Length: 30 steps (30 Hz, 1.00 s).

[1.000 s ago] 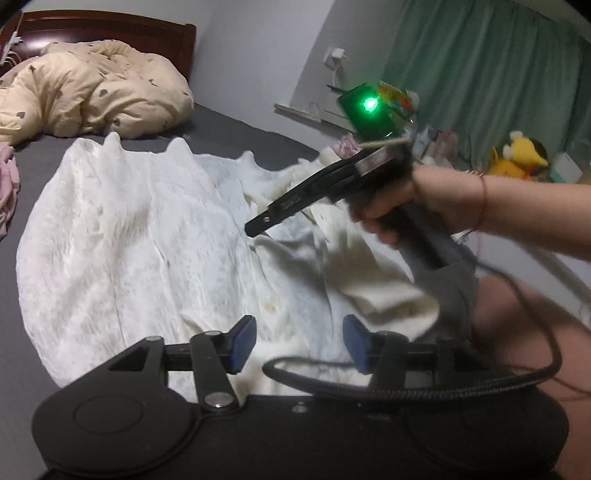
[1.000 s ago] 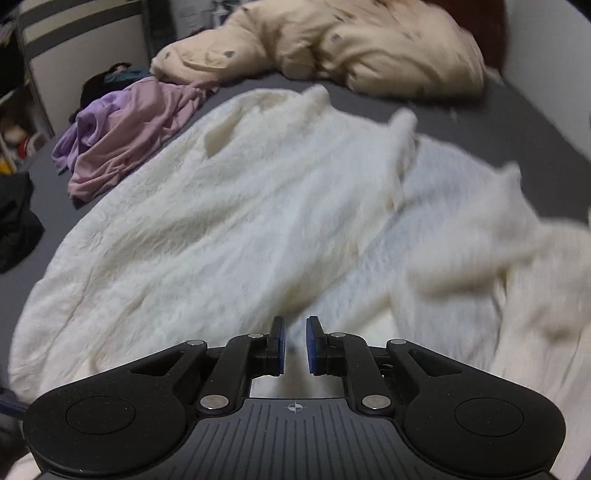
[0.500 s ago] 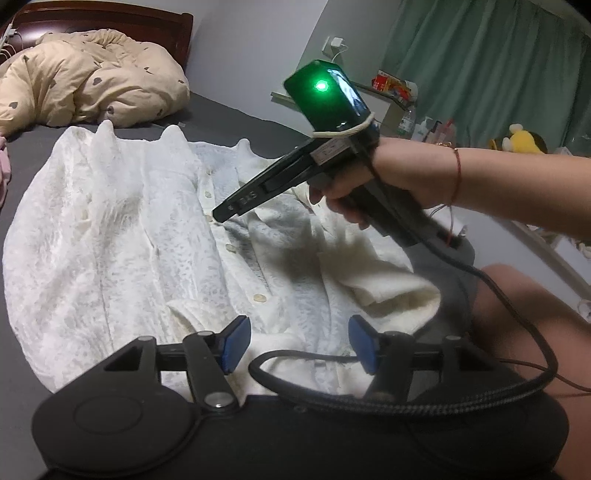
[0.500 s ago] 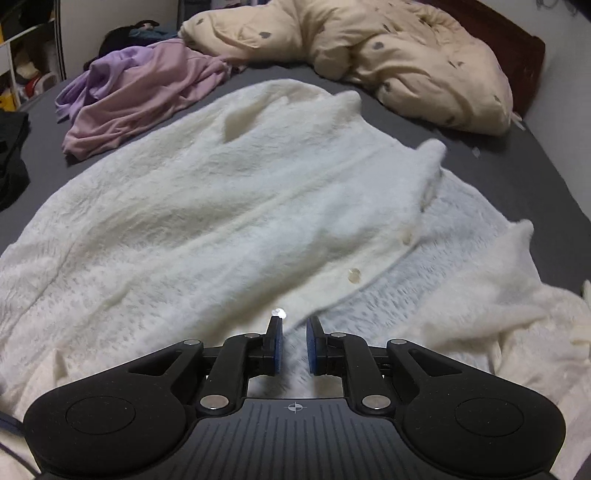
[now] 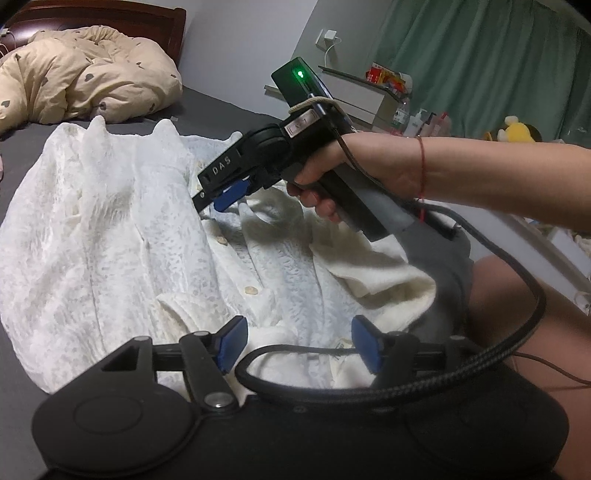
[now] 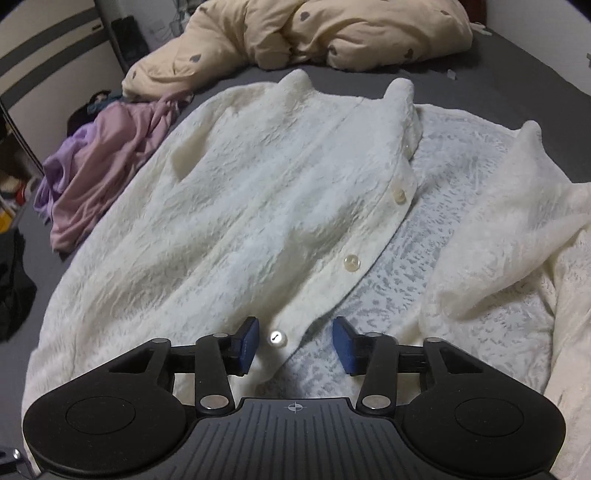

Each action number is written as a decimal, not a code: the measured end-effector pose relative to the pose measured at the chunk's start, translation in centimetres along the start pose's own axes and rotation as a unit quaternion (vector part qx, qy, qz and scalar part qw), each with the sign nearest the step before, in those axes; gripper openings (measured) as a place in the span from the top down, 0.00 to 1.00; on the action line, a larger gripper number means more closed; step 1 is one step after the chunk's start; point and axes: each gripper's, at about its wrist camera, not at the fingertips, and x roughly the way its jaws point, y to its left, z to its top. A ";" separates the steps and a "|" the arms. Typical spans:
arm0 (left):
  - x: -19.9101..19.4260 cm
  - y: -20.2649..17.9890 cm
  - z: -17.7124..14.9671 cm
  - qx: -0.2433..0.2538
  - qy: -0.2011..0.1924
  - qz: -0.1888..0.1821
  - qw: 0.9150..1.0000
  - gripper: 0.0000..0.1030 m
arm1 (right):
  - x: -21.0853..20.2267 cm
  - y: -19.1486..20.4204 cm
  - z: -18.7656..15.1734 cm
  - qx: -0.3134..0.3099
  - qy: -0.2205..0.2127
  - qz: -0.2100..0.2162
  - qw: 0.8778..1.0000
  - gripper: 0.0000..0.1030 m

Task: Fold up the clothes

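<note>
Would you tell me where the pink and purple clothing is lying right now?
In the right wrist view, the pink and purple clothing lies bunched on the grey bed at far left, beside the white cardigan and just below the beige duvet.

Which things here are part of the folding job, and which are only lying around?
Job: white cardigan; left gripper, open; right gripper, open.

Lying about: beige duvet; purple clothes; black garment; yellow plush toy.
</note>
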 end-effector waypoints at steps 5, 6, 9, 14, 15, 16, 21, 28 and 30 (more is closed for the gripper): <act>0.3 -0.2 -0.1 0.002 0.010 -0.007 1.000 0.39 | -0.5 -0.5 0.3 0.010 -0.002 0.008 1.000 0.94; 0.4 -0.3 -0.1 0.004 0.014 -0.007 1.000 0.39 | -0.7 -0.6 0.3 0.006 -0.004 -0.004 1.000 0.95; 0.7 -0.5 -0.3 0.011 0.025 -0.008 1.000 0.39 | -1.0 -1.0 0.1 0.005 -0.005 -0.014 1.000 0.95; 0.9 -0.9 -0.6 0.018 0.034 -0.012 0.999 0.39 | -2.3 -2.5 -0.2 0.046 -0.028 -0.022 0.998 0.94; 0.8 -0.9 -0.6 0.018 0.032 -0.013 0.999 0.38 | -2.7 -3.0 0.1 0.054 -0.038 -0.023 0.998 0.94; 0.5 -0.8 -0.5 0.015 0.028 -0.014 0.999 0.38 | -3.0 -3.6 0.5 0.061 -0.048 -0.022 0.997 0.93; -1.0 0.3 0.3 -0.010 -0.010 -0.002 1.000 0.35 | -3.7 -6.3 4.8 0.074 -0.092 -0.026 0.993 0.74; -1.5 3.3 0.9 -0.079 -0.062 0.037 0.994 0.35 | 0.8 -9.9 13.3 0.081 -0.132 -0.070 0.985 0.53; -1.3 4.2 1.0 -0.097 -0.067 0.031 0.993 0.35 | 2.7 -10.8 15.3 0.097 -0.125 -0.090 0.983 0.53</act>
